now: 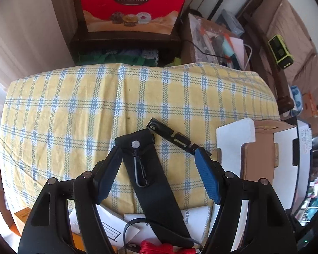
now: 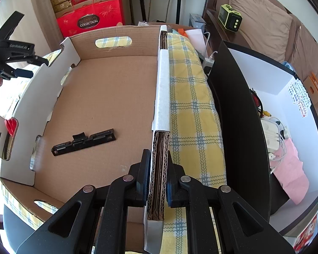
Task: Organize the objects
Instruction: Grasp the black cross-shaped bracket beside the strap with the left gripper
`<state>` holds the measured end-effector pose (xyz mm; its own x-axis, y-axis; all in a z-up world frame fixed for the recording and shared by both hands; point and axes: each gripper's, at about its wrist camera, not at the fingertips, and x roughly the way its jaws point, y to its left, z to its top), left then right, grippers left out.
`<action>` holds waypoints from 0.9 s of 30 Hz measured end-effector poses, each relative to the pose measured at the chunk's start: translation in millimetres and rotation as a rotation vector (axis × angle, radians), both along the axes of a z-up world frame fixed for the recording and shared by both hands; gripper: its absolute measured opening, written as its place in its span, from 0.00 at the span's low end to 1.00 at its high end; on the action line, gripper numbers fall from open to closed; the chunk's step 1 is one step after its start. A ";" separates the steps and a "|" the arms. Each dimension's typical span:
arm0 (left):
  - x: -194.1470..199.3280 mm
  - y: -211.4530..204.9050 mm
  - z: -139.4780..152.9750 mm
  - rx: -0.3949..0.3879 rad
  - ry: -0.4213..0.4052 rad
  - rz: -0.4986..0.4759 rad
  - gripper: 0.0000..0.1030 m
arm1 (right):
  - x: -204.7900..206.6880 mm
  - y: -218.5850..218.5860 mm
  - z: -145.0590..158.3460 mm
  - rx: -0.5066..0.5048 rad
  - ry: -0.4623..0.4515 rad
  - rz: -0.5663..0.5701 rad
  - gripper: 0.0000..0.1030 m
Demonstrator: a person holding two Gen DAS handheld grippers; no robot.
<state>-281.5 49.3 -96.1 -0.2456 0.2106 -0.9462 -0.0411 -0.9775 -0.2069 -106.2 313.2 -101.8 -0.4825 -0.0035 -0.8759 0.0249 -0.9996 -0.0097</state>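
My left gripper is open above the yellow checked cloth. A long black pouch with a snap and a carabiner clip lies between its blue-padded fingers, not gripped. A black plastic bracket lies on the cloth just past the right finger. My right gripper is shut on the right wall of an open cardboard box. Another black plastic bracket lies on the box floor. The left gripper shows at the left edge of the right wrist view.
A red chocolate box stands behind the table. The cardboard box's white corner is at the right. Papers and a red tassel lie near the front edge. A black-and-white bin with cables stands right of the table.
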 end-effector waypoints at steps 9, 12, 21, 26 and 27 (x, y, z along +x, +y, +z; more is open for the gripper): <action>-17.2 18.2 -11.3 0.040 -0.038 0.004 0.42 | 0.3 -0.5 0.3 0.004 -0.001 0.002 0.11; -19.7 20.6 -12.4 0.043 -0.029 0.008 0.40 | 0.4 -0.4 0.5 0.004 -0.001 0.003 0.11; -26.4 30.9 -15.0 0.018 -0.032 -0.002 0.26 | 1.9 -0.8 2.0 0.008 -0.002 0.002 0.11; -33.0 38.4 -14.9 -0.001 -0.025 0.011 0.32 | 2.1 -1.0 2.0 0.007 -0.003 0.000 0.11; -33.3 40.9 -15.0 -0.017 -0.020 0.005 0.32 | 1.4 -1.1 2.2 0.007 -0.003 0.000 0.11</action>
